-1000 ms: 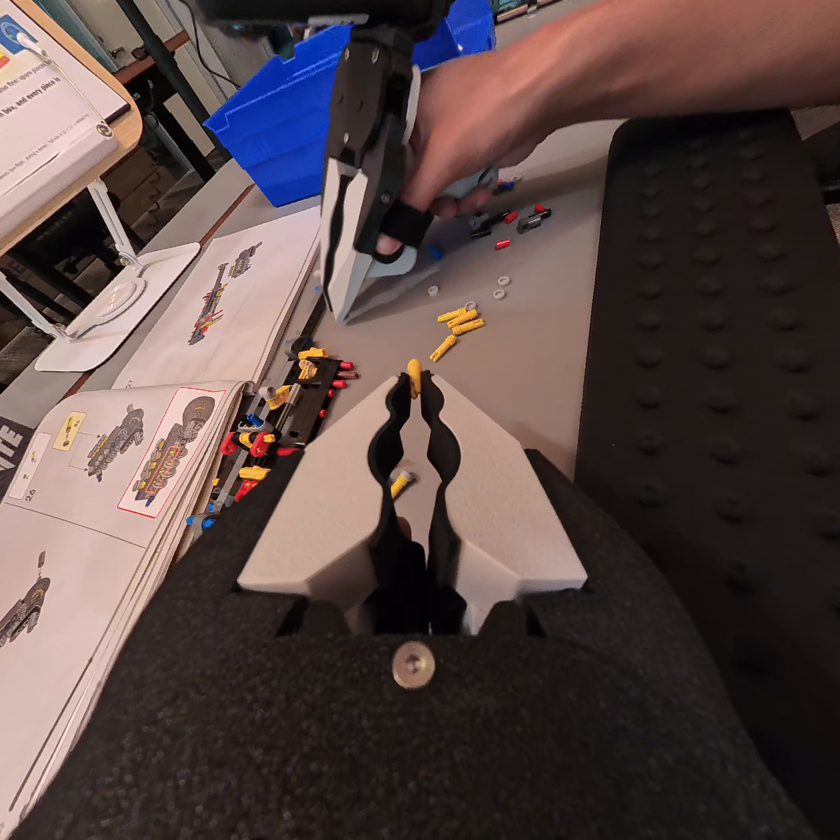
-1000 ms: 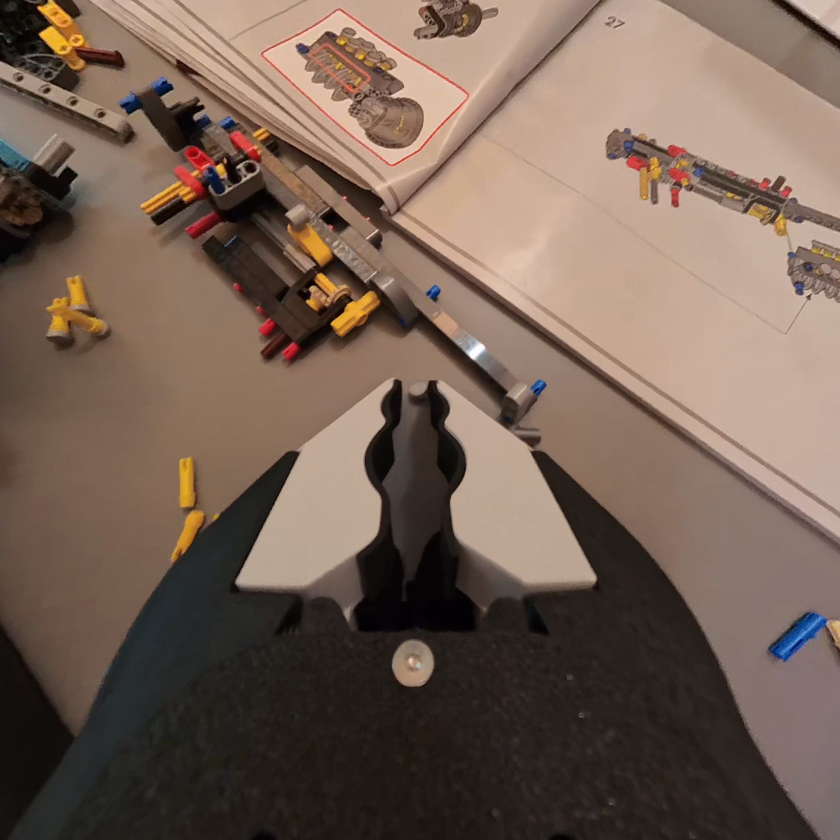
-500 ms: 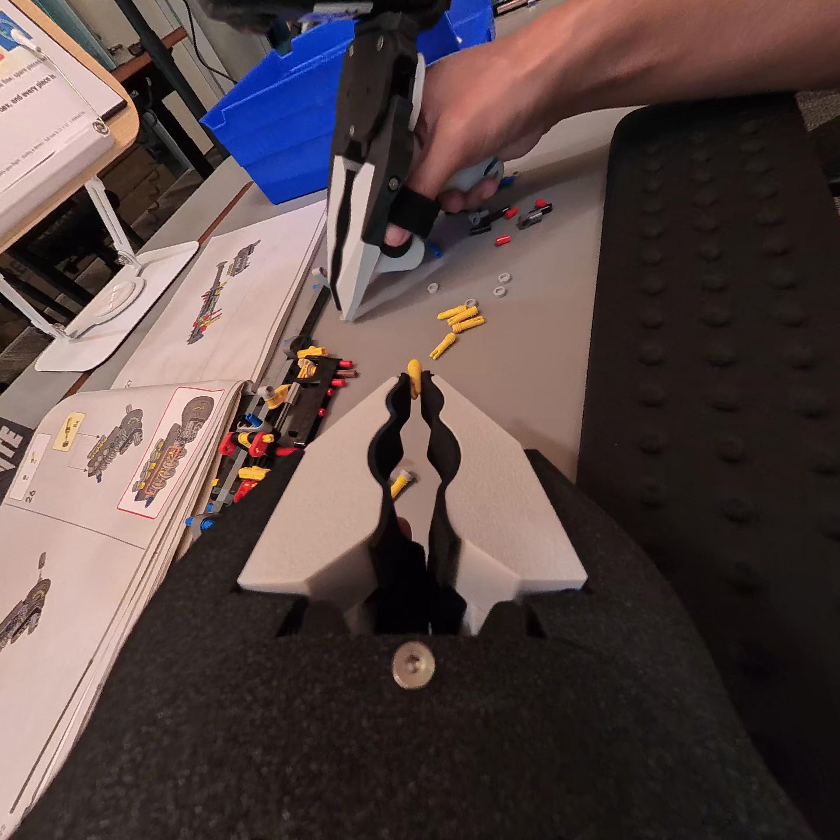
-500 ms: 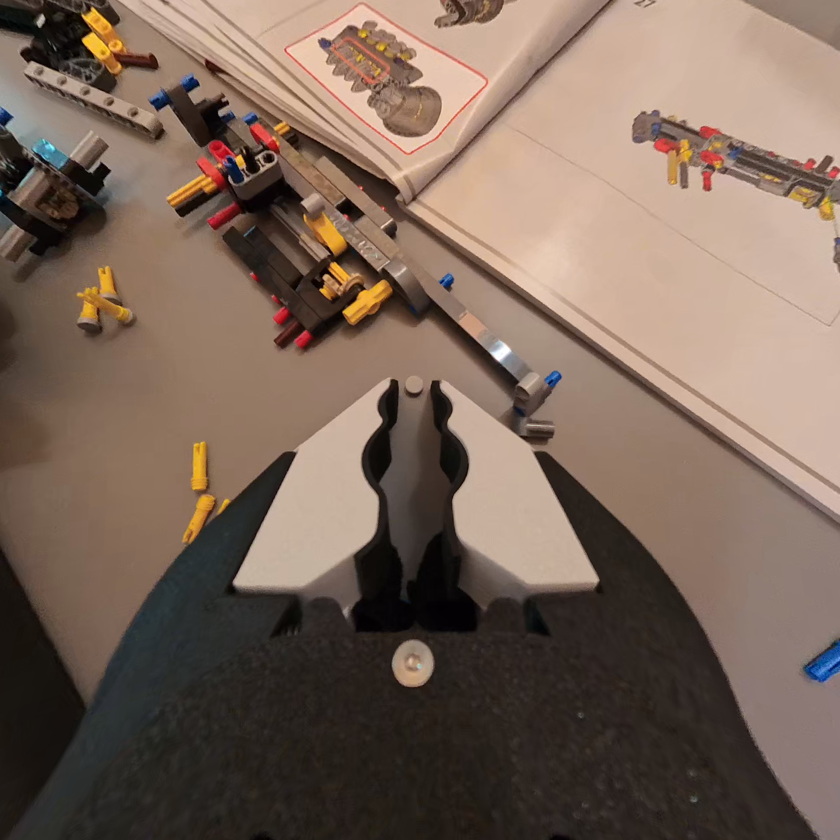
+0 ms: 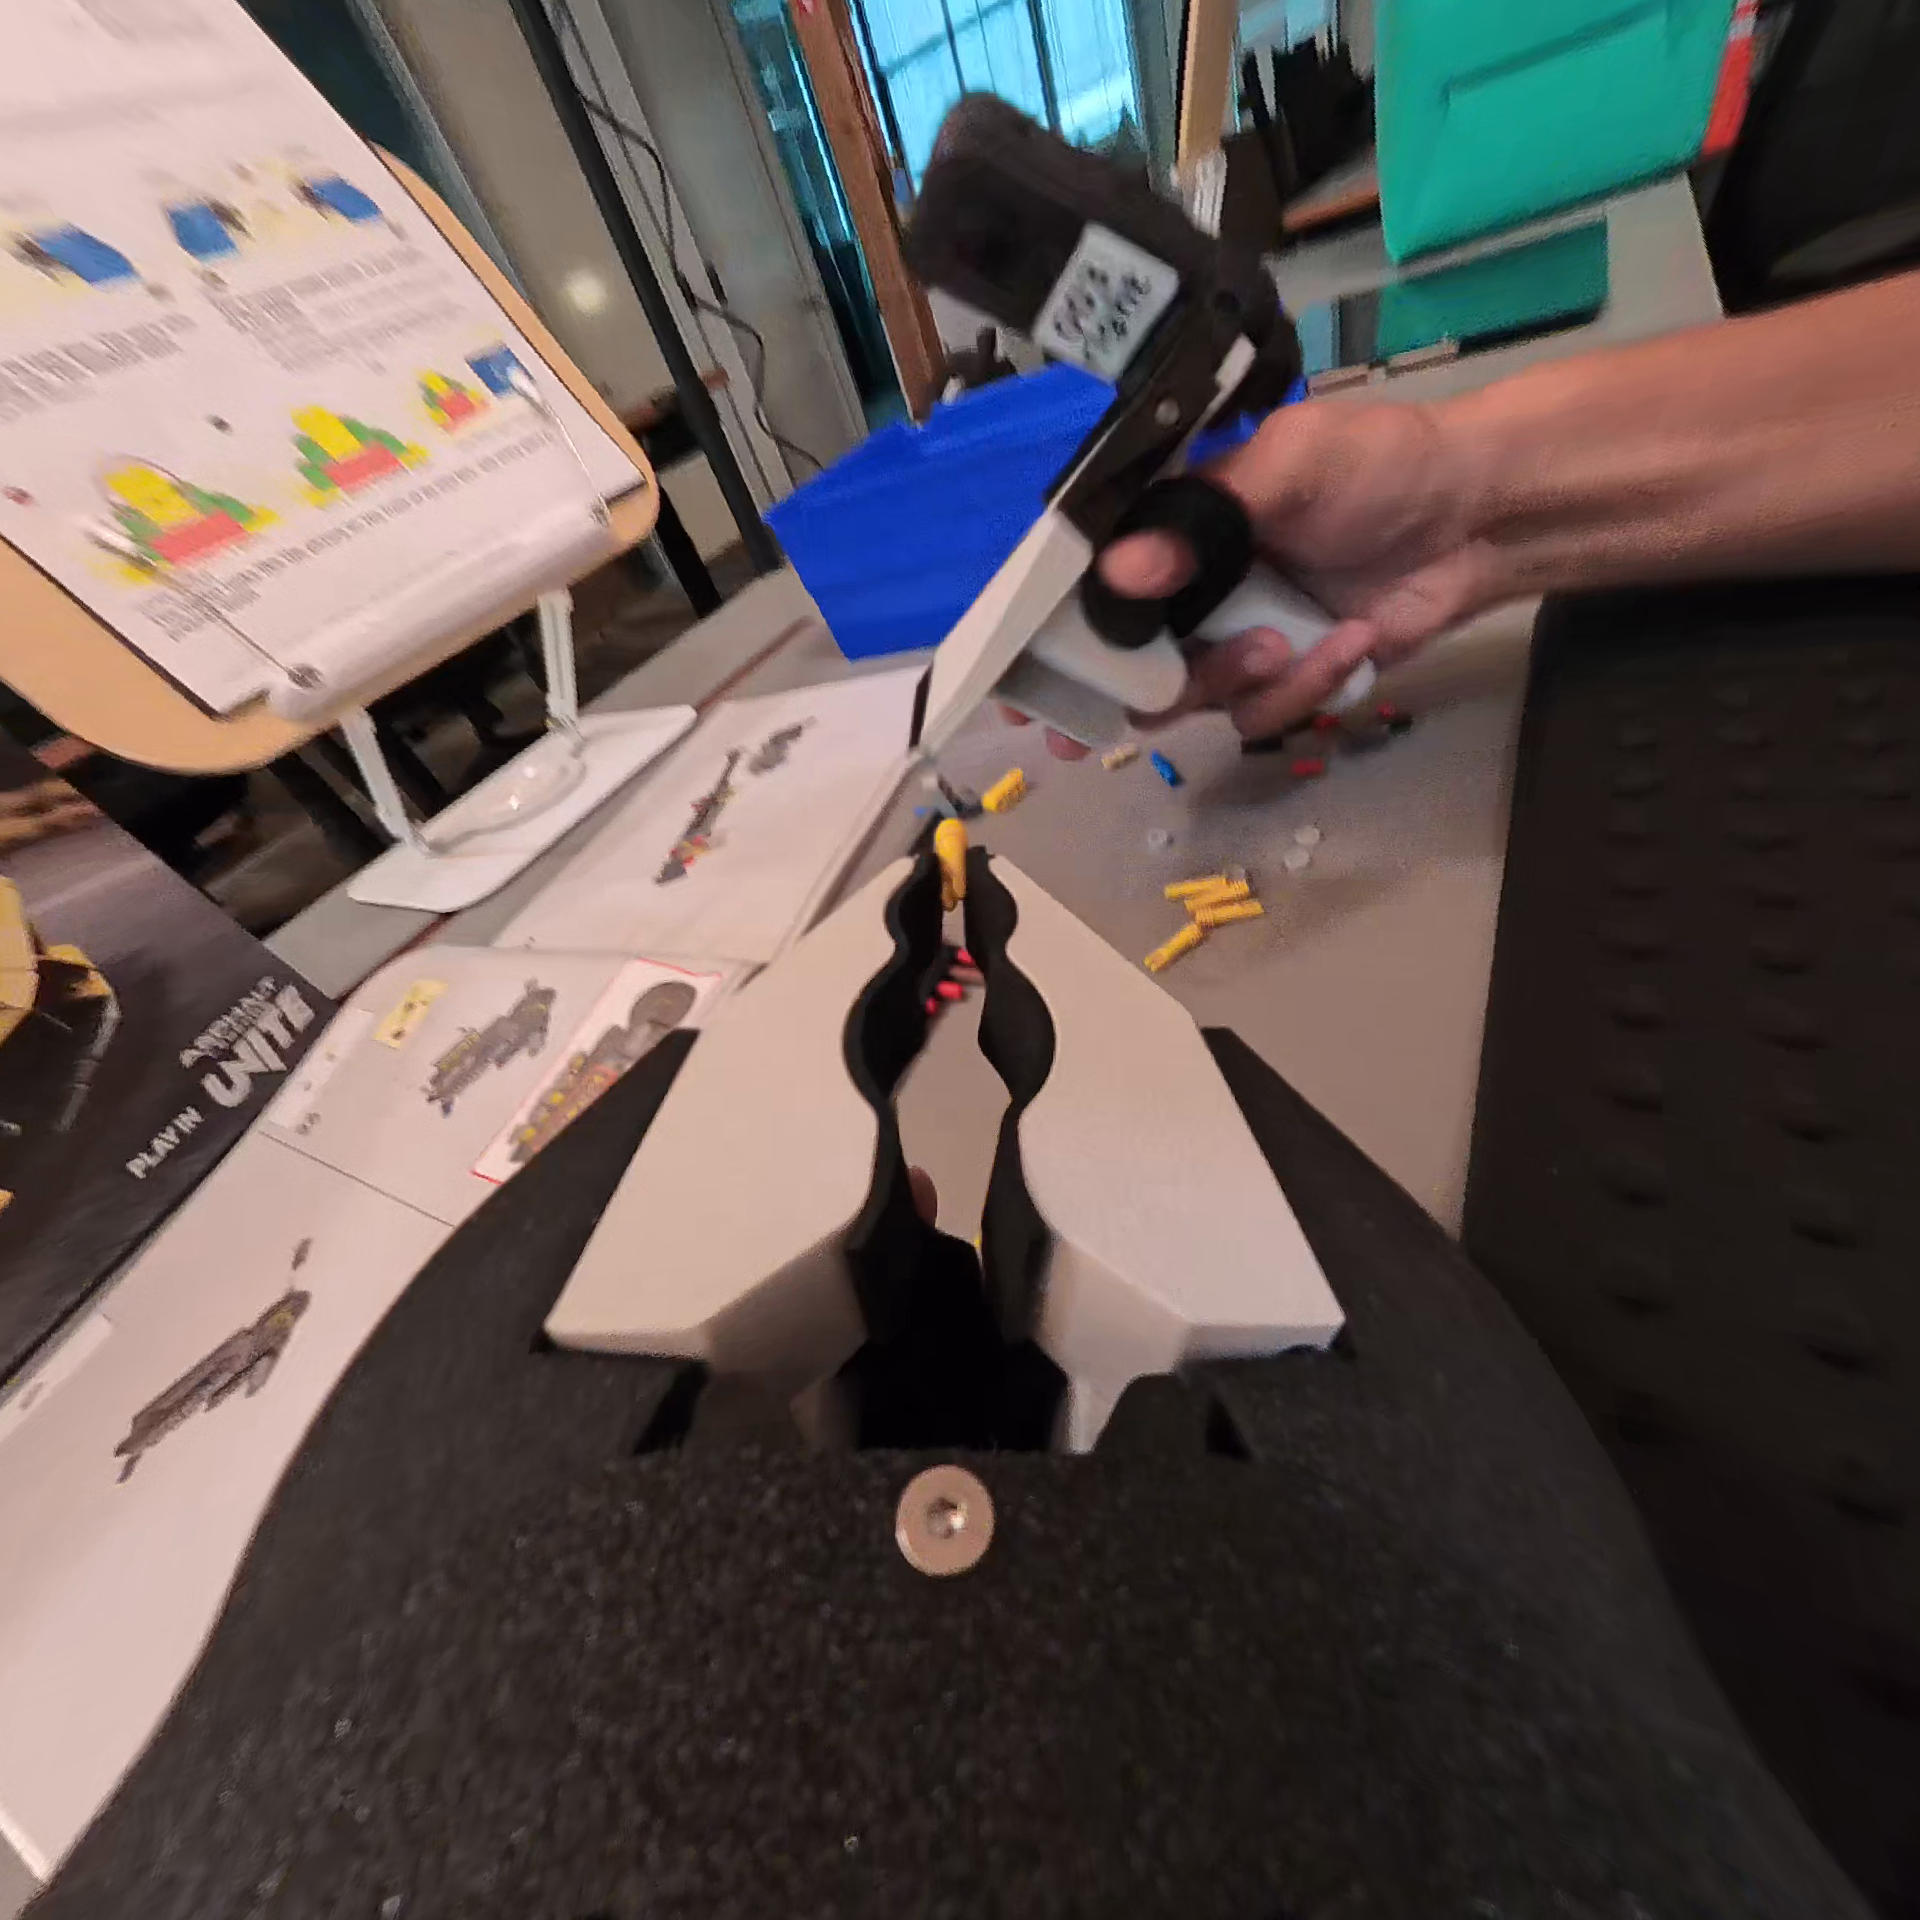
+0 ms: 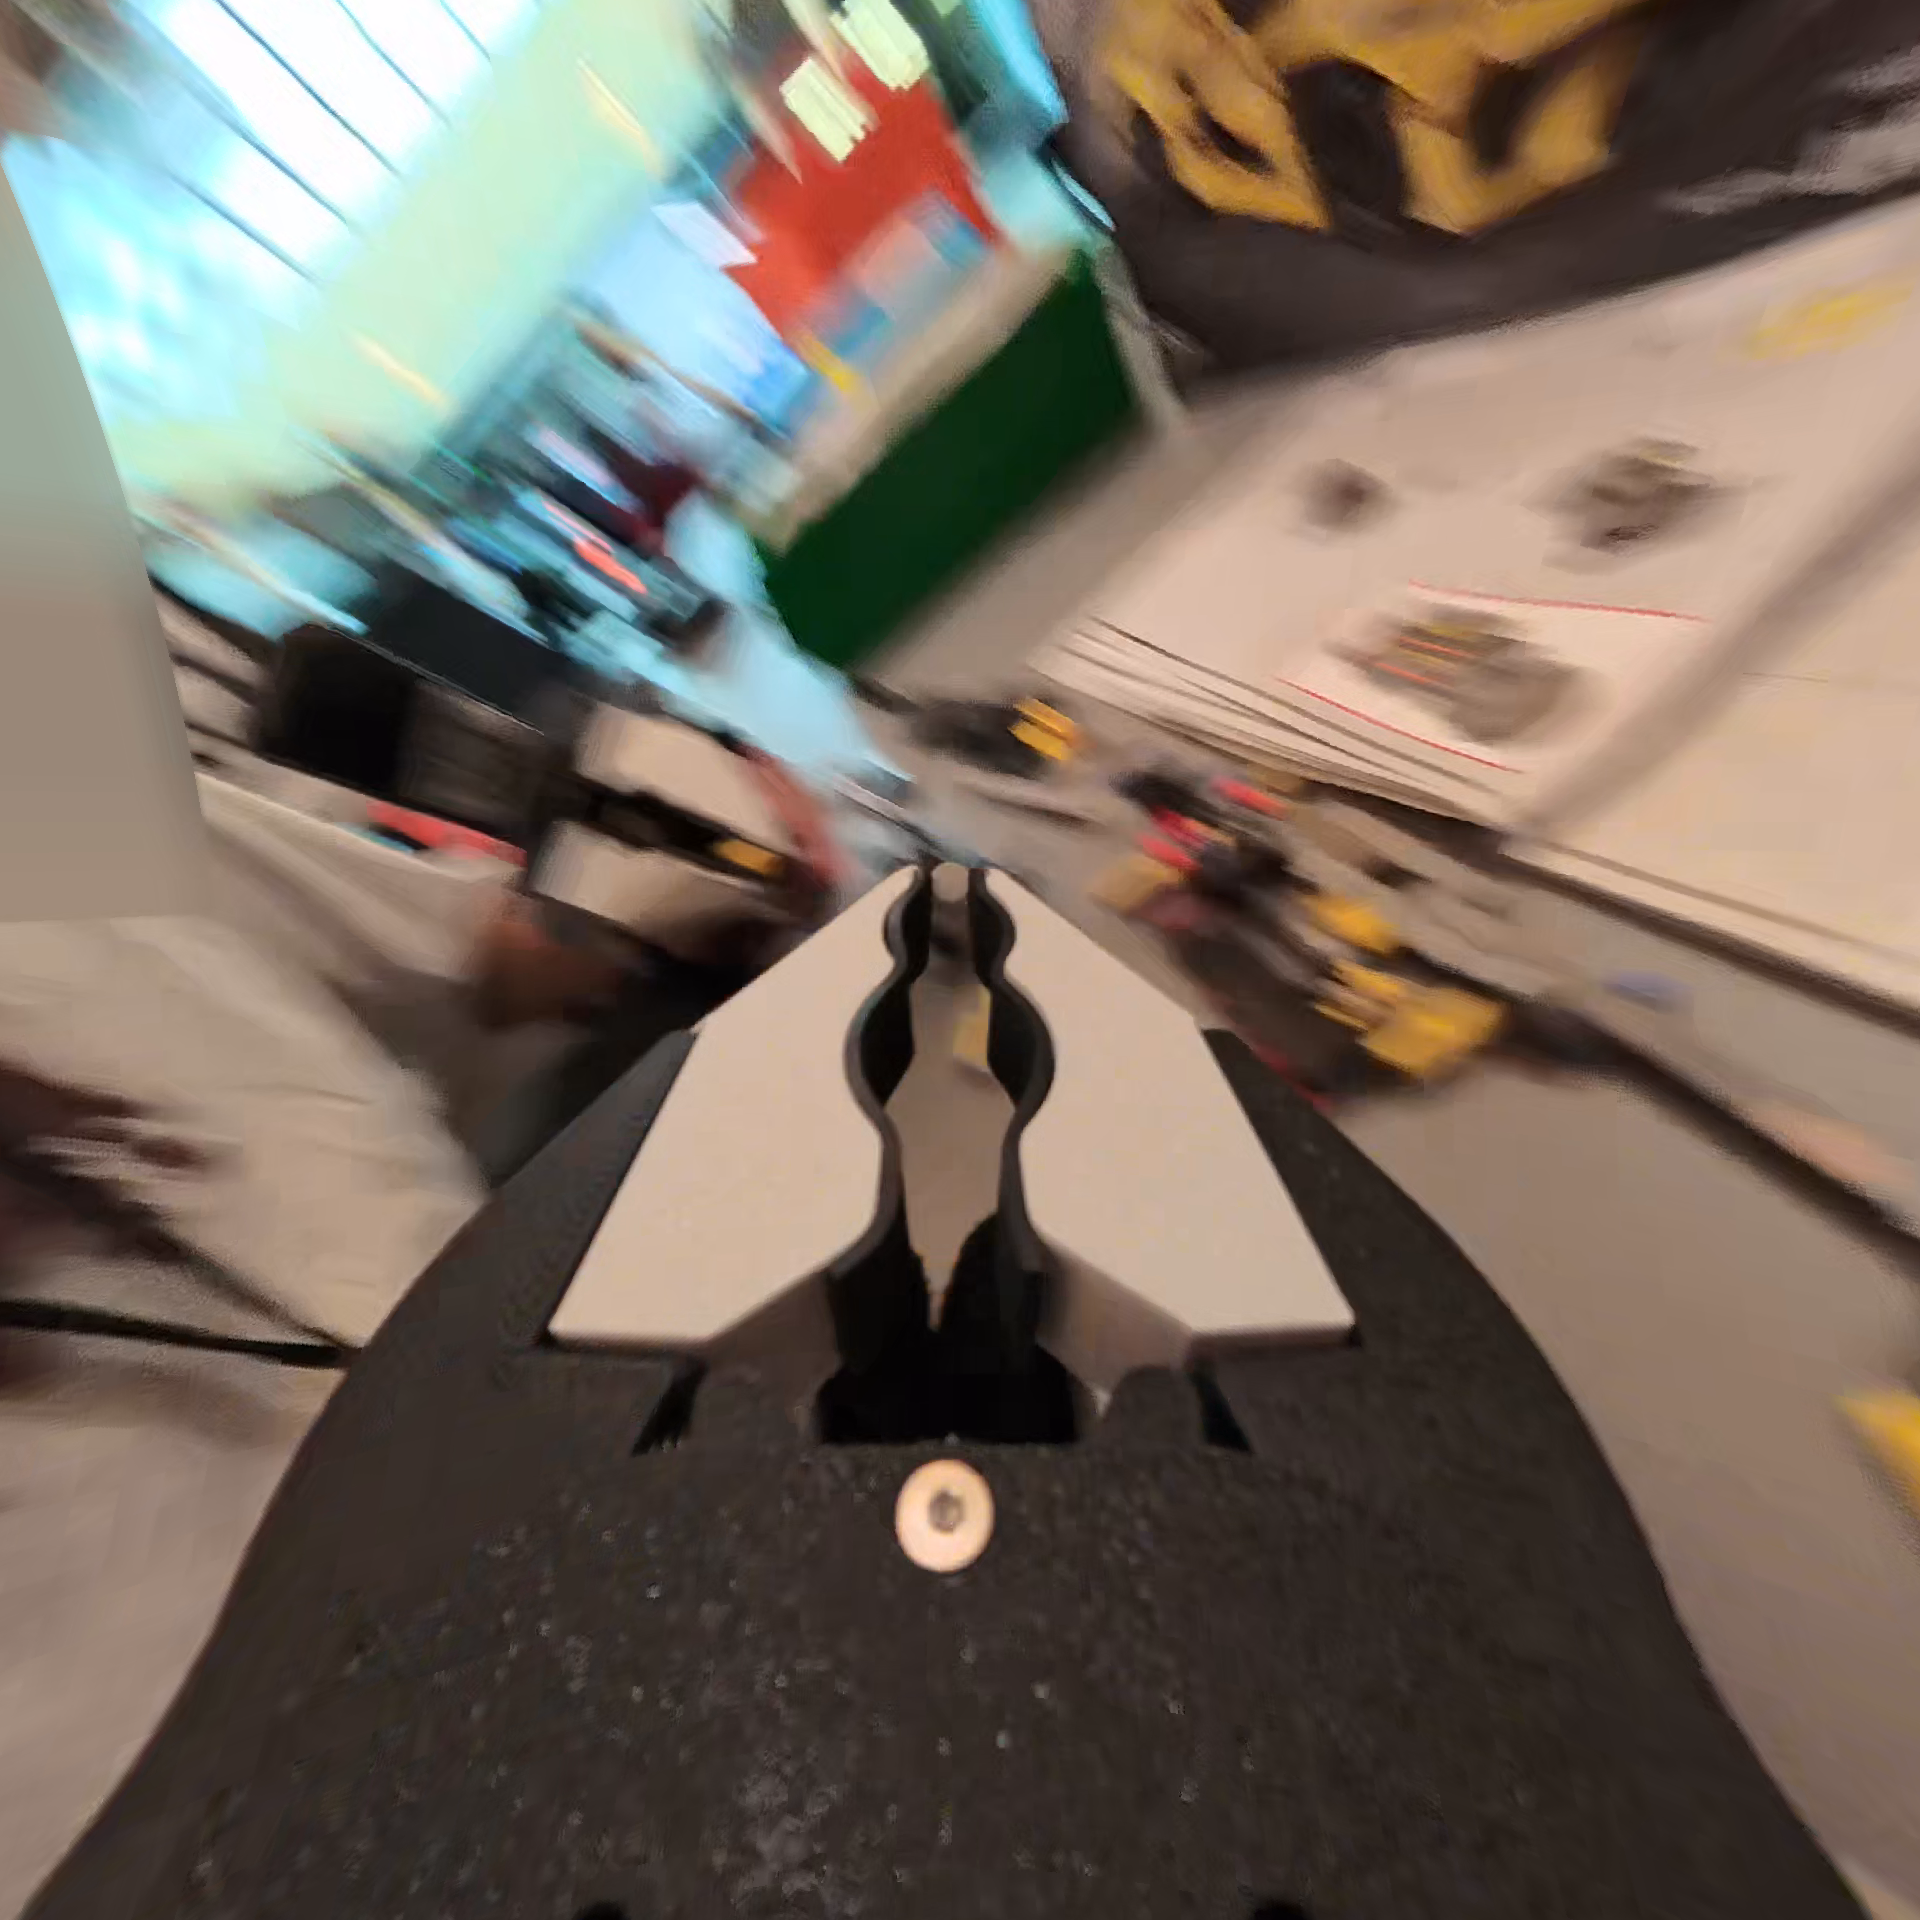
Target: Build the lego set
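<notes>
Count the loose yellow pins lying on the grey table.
4 yellow pins bunched right of the left tool: three together, one nearer. Another is gripped there; a blurred yellow bit by the right tool may be a fifth; more may hide.

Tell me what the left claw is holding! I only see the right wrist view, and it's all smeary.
Observer: The left gripper is shut on a small yellow pin that pokes out past its tips.
Operator: My right gripper pinches a little grey piece. Where is it pointing?
Observer: In the left wrist view it slants downward, and its tips are close above the edge of the open instruction booklet.
Operator: Are there more yellow pins?
Observer: Yes, a loose cluster of yellow pins lies on the grey table, to the right of the left gripper.
</notes>
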`<state>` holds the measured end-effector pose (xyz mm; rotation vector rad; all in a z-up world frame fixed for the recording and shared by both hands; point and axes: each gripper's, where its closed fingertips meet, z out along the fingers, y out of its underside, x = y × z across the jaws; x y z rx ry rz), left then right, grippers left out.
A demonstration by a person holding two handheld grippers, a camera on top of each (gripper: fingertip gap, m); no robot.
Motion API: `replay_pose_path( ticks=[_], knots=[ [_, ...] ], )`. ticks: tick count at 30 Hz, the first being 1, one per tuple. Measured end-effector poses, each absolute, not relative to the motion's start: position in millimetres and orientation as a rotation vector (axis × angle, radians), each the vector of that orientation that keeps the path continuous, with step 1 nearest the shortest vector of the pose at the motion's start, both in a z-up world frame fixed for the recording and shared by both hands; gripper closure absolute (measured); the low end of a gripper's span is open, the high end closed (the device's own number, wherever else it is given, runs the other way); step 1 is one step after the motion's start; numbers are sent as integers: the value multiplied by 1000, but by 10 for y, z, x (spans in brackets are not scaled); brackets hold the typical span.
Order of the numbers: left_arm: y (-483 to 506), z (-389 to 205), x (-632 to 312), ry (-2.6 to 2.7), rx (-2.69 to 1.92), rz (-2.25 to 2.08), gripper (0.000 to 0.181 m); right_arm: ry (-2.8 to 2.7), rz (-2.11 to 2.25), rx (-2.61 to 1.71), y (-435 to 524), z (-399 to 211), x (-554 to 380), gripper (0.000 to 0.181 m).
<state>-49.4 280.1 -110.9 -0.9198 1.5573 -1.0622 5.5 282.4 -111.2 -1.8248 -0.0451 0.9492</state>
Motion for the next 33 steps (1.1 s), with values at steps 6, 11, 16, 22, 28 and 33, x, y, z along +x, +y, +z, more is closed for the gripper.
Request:
replay_pose_path(
  ticks=[6, 11, 16, 22, 28, 33],
  knots=[
    [2709, -917, -561, 1492, -780, -1077, 179, 62, 1342, -1545, 2744, -811, -457, 175],
    [2707, -954, -555, 1514, -794, -1060, 179, 16, 1296, -1581, 2725, -863, -595, 175],
    [2676, -967, -563, 1530, -786, -1064, 179, -11, 1287, -1598, 2715, -877, -602, 175],
    [2667, -1018, -559, 1563, -814, -1059, 178, -5, 1307, -1594, 2722, -890, -603, 175],
    [2680, -1006, -561, 1557, -825, -1066, 179, -7, 1327, -1592, 2719, -897, -602, 175],
    [2683, -1027, -557, 1568, -835, -1067, 179, -8, 1347, -1608, 2718, -933, -605, 175]
  ],
)
